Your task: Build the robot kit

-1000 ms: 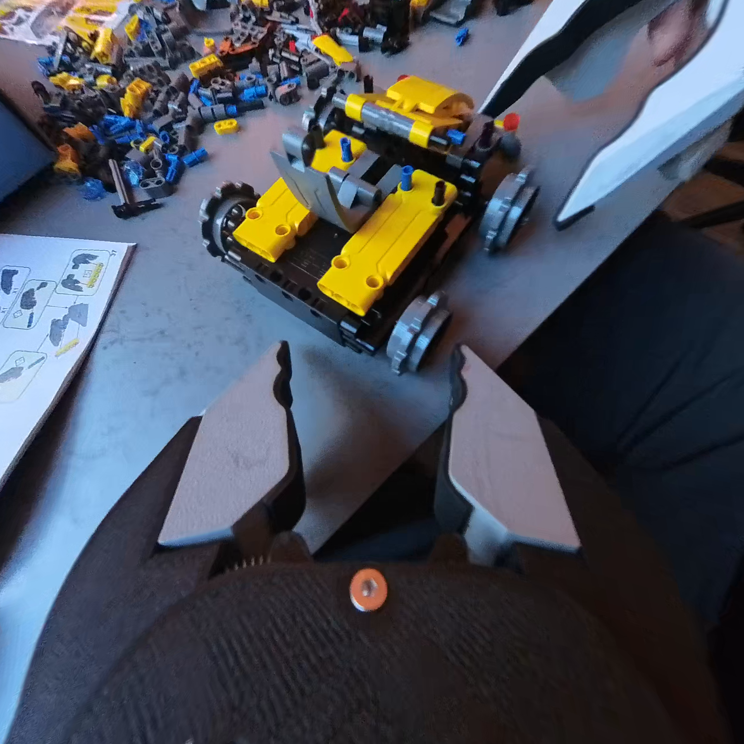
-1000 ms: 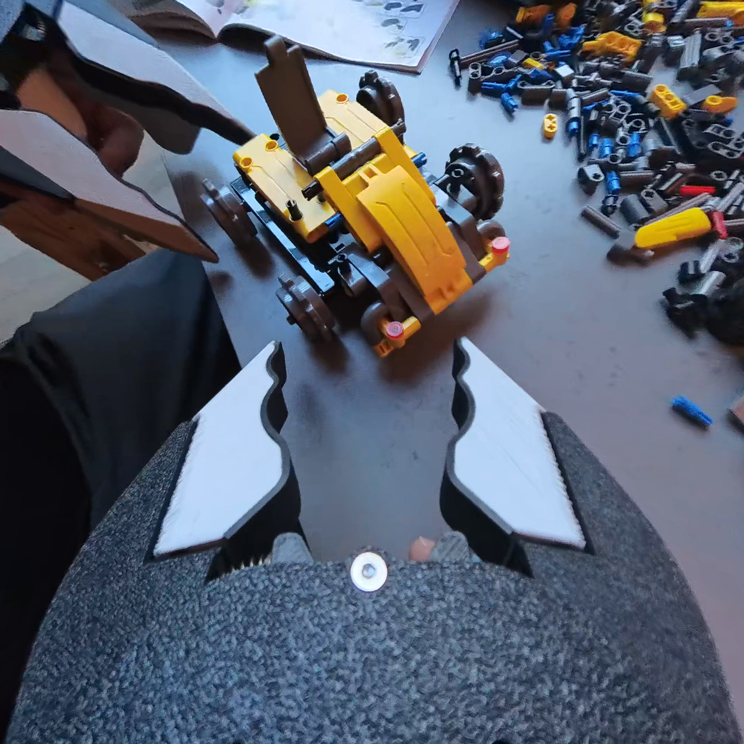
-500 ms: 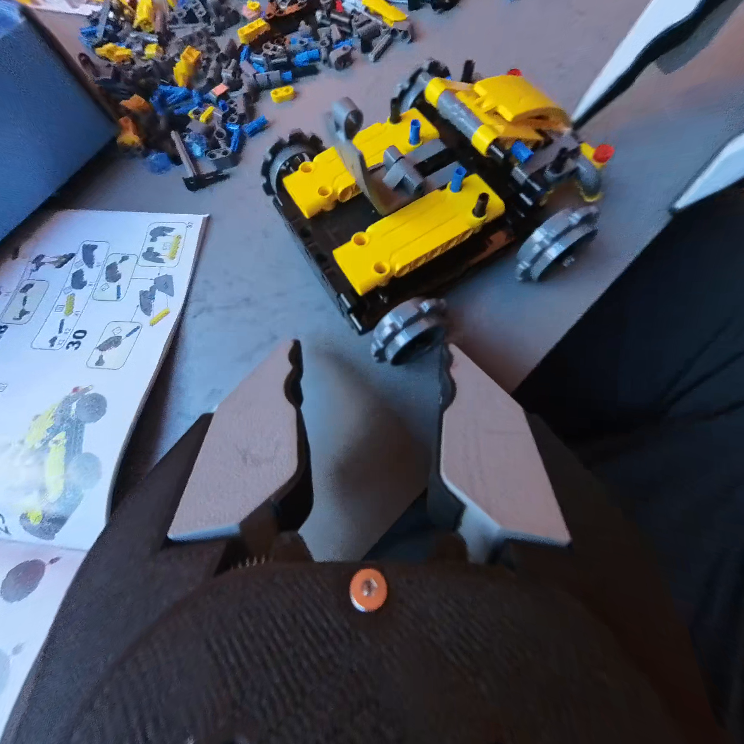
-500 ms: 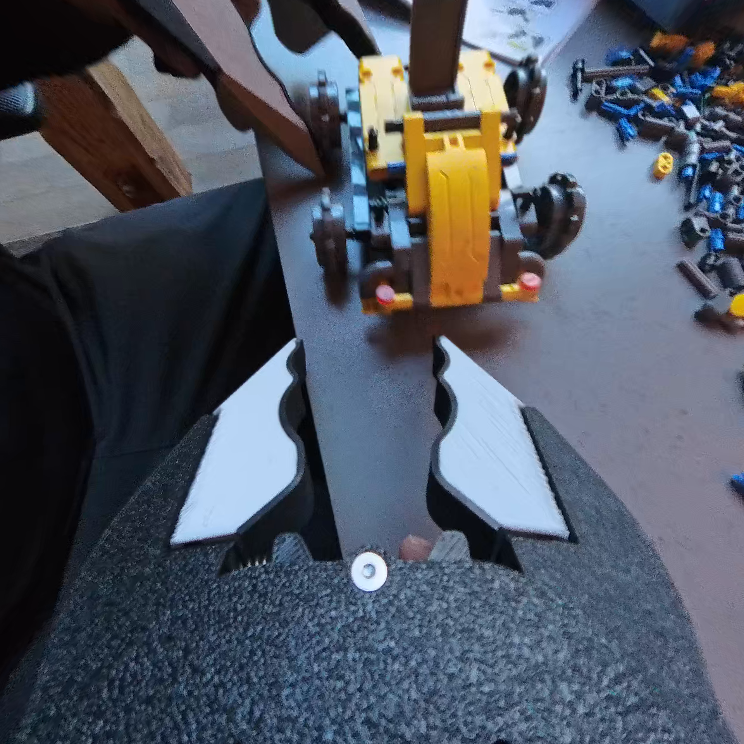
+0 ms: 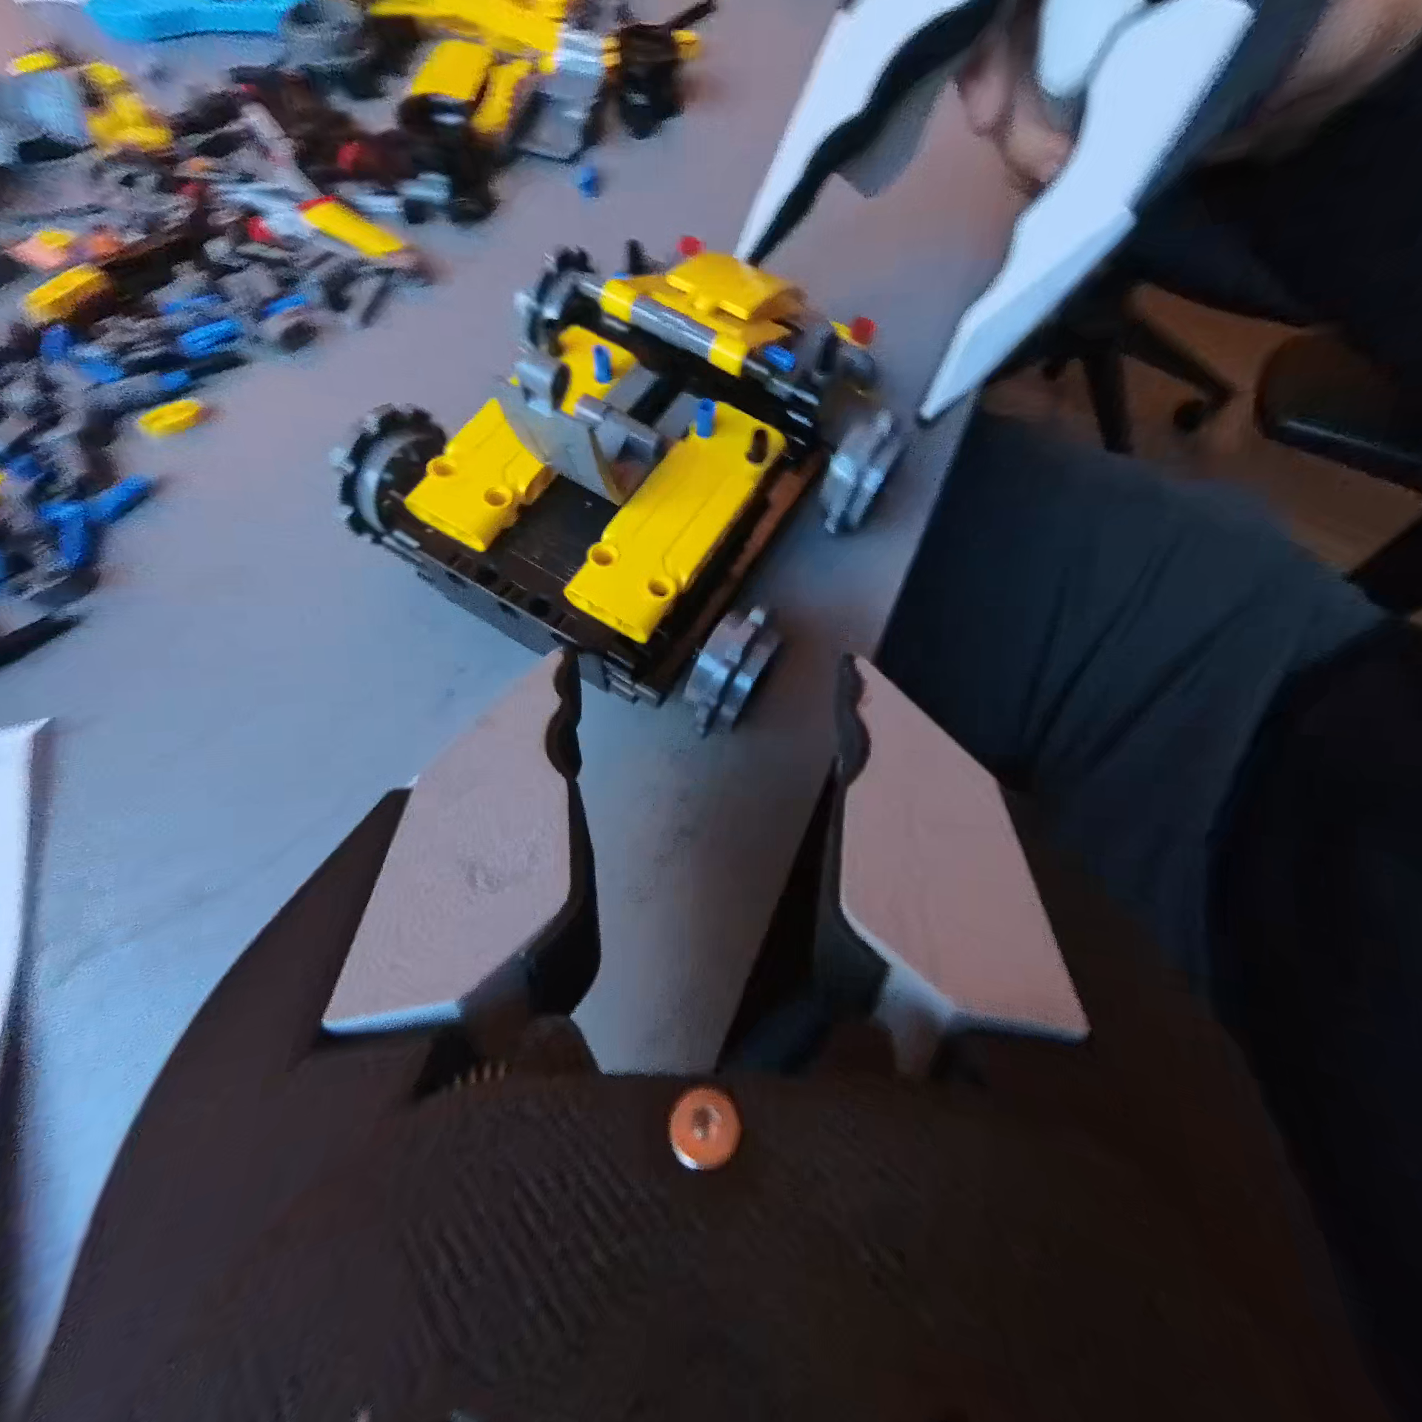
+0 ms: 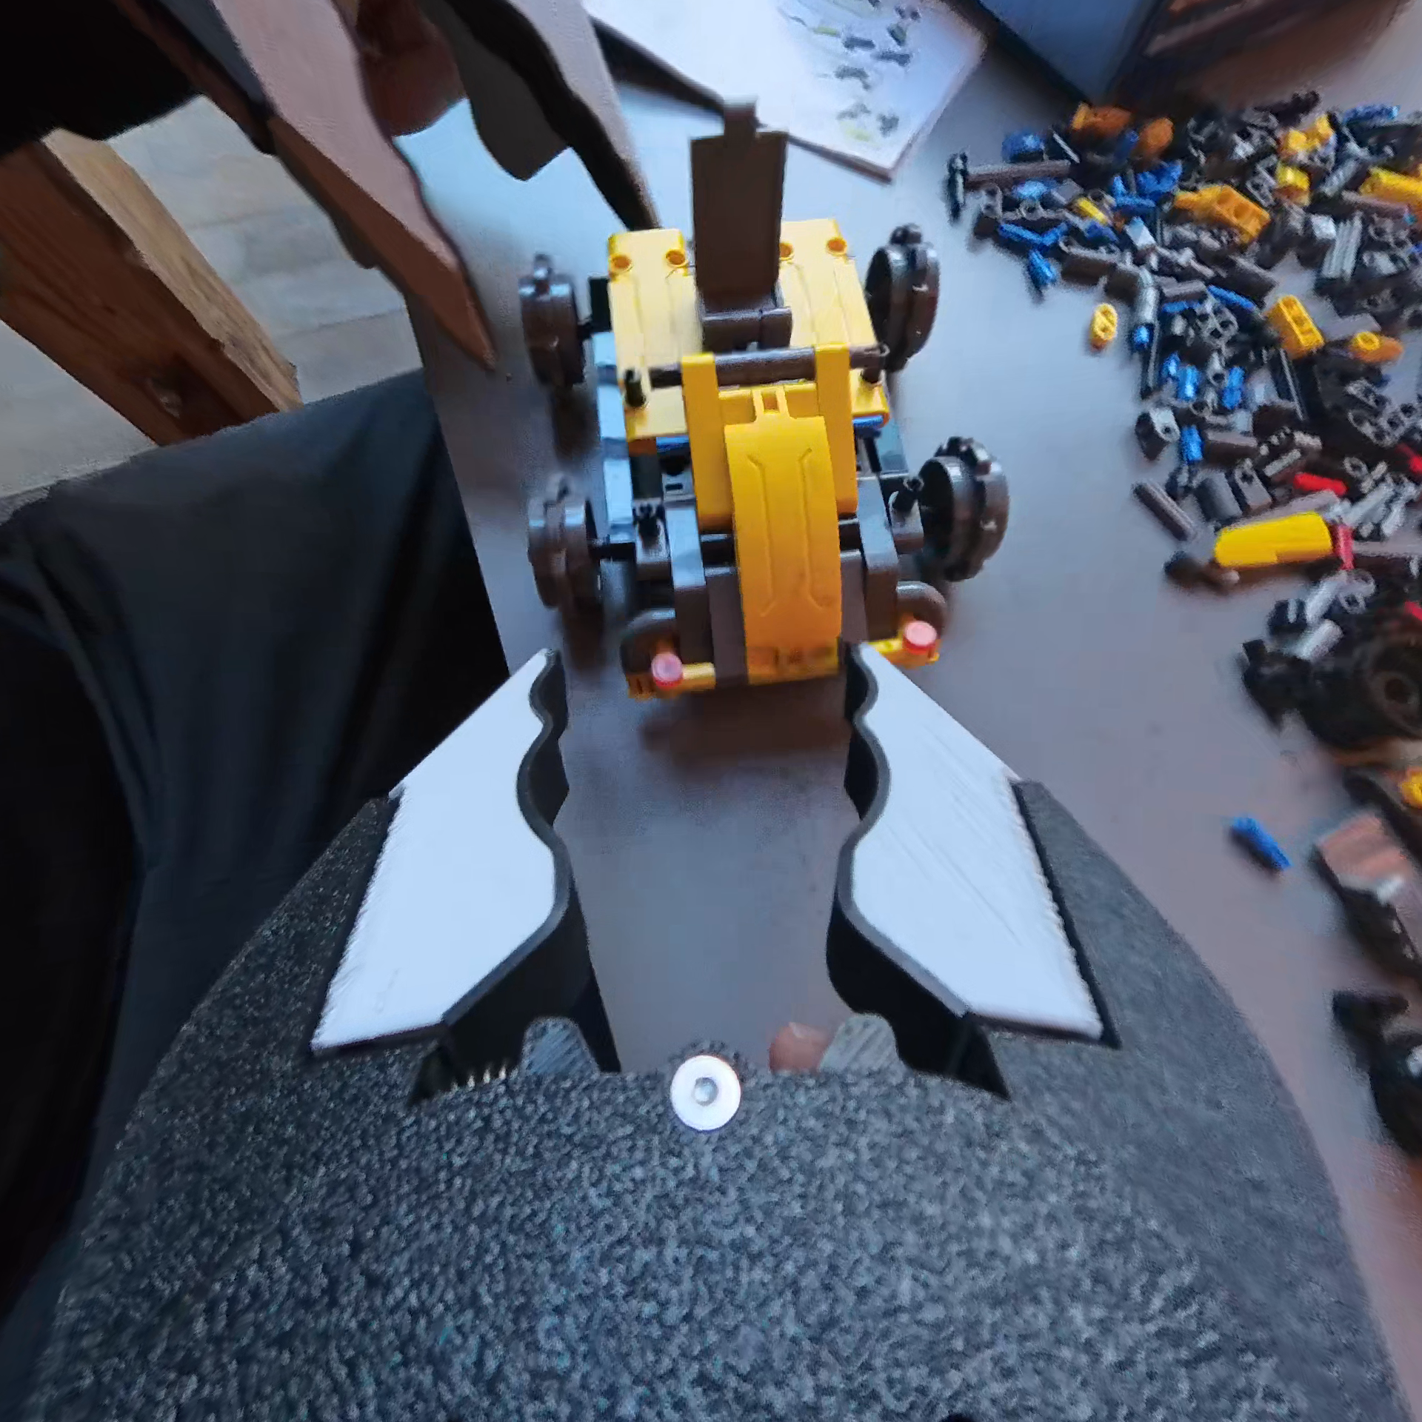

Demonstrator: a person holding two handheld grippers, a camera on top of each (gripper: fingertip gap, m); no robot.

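My left gripper [image 5: 704, 669] has closed in on the car [image 5: 615, 462]: rear bumper now at its tips, jaws wide, empty. My right gripper [image 6: 704, 662], wide too, now faces the nose squarely. Loose bricks [image 6: 1246, 323] lie off right.

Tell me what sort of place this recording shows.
Probably a hobby or home worktable: a half-built yellow brick car near the grey table edge, a loose parts pile and an open instruction booklet.

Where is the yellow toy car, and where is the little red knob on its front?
yellow toy car [image 6: 777, 492], right wrist view, on its yellow hood.
red knob [image 6: 666, 671], right wrist view, on its round face.
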